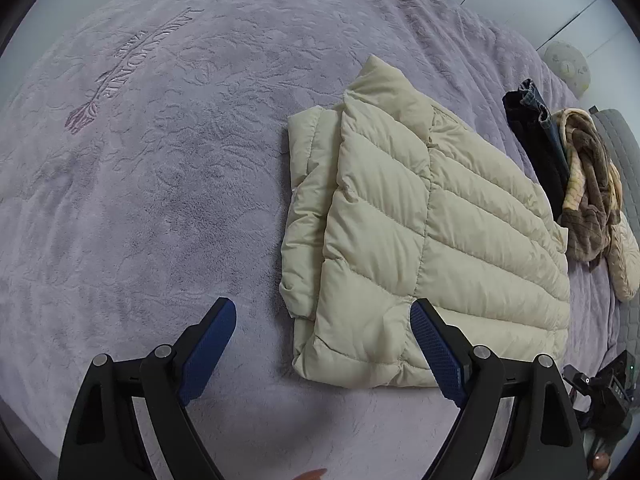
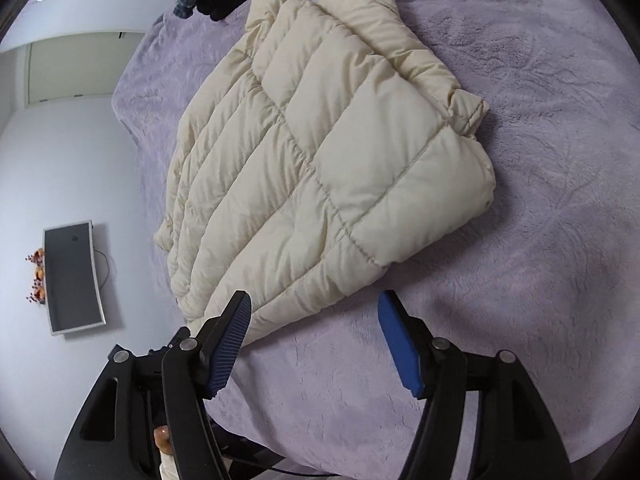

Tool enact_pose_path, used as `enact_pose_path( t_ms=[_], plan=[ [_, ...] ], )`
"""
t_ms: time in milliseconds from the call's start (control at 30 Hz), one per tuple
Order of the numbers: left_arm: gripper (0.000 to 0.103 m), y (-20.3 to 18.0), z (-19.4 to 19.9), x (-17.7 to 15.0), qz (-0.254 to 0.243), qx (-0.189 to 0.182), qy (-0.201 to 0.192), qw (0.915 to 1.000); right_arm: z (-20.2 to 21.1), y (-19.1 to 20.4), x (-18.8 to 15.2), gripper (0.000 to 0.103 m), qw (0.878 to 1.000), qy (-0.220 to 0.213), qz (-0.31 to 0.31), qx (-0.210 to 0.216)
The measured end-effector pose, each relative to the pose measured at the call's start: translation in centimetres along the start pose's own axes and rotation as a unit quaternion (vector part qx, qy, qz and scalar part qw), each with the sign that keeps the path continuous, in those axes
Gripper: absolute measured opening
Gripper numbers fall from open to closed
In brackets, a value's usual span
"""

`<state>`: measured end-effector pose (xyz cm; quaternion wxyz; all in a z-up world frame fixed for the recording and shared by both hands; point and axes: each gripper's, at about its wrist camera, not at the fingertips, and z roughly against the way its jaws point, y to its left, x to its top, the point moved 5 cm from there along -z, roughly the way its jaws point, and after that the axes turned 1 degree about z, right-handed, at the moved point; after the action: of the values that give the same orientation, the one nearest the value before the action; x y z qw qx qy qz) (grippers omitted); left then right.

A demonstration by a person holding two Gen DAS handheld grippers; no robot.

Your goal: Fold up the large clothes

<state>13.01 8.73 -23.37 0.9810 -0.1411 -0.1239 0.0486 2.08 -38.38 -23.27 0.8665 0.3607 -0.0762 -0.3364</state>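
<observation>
A cream quilted puffer jacket lies folded into a thick rectangle on a lilac plush bedspread. It also shows in the right wrist view, with the bedspread around it. My left gripper is open and empty, hovering just short of the jacket's near edge, its right finger over the near corner. My right gripper is open and empty, just in front of the jacket's near corner.
Dark jeans and dark clothing and a brown-and-cream fleece garment lie beyond the jacket near the bed's far side. A wall-mounted TV and a white door are past the bed edge. A black camera tripod stands beside the bed.
</observation>
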Motion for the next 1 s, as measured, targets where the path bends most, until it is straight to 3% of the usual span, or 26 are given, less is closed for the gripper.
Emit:
enact_pose_path(
  t_ms=[100, 267, 333, 733, 1000],
  plan=[
    [0.090, 0.2, 0.0, 0.4, -0.011, 0.012, -0.003, 0.9999, -0.3, 1.8, -0.4, 0.082, 0.999, 0.007, 0.033, -0.020],
    [0.090, 0.1, -0.7, 1.0, -0.033, 0.020, 0.003, 0.9993, -0.6, 6.0, -1.0, 0.087, 0.992, -0.003, 0.118, -0.048],
    [0.090, 0.0, -1.1, 1.0, -0.038, 0.021, 0.010, 0.9990, -0.8, 7.6, -1.1, 0.103, 0.987, -0.001, 0.153, -0.053],
    [0.090, 0.7, -2.4, 2.6, -0.038, 0.022, 0.026, 0.9987, -2.7, 11.5, -0.8, 0.103, 0.963, 0.015, 0.239, -0.128],
    [0.090, 1.0, -3.6, 4.8, -0.028, -0.042, 0.038, 0.9980, -3.9, 13.1, 1.0, 0.103, 0.949, 0.007, 0.268, -0.166]
  ],
)
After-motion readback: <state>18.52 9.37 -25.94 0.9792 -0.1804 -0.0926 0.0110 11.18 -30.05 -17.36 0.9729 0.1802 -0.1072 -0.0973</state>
